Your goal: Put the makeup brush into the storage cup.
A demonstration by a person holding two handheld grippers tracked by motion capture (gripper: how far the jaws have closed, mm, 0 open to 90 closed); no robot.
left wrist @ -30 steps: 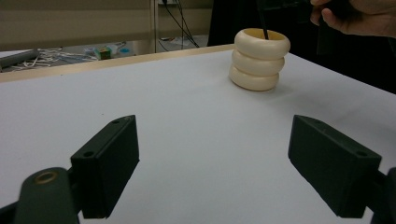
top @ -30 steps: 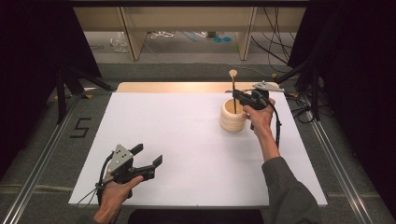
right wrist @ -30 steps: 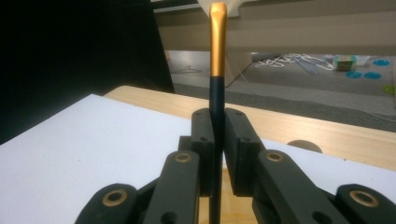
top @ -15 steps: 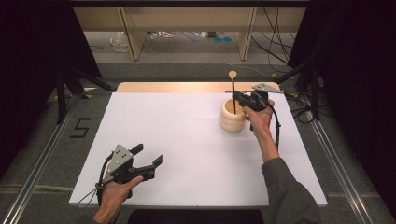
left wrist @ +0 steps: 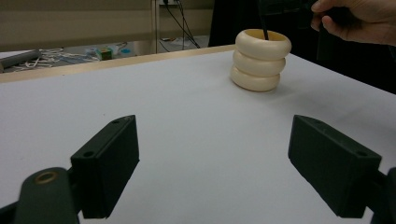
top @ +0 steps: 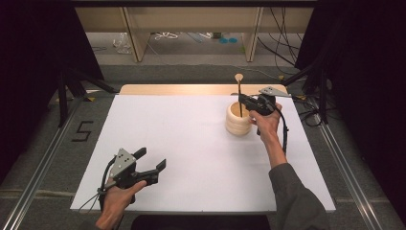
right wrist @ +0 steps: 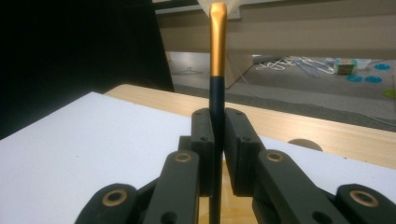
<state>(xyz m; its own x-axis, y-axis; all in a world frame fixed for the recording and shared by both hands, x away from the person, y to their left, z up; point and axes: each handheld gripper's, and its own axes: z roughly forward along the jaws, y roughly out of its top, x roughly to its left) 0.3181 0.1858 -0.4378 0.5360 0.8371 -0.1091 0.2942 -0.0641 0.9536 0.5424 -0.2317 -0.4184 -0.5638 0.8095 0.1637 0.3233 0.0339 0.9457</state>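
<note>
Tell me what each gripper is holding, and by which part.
The right gripper is shut on the brush, jaws clamping its dark handle just below the gold band, above the cream ringed holder. The left gripper is open, holding nothing.

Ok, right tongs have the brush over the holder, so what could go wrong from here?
1. The right tongs grip the brush low on its thin handle; it could tilt or slip on release.
2. The ringed holder stands free on the white table; a sideways pull on the brush might tip it.
3. The left tongs sit open and far off, unable to steady it.
</note>
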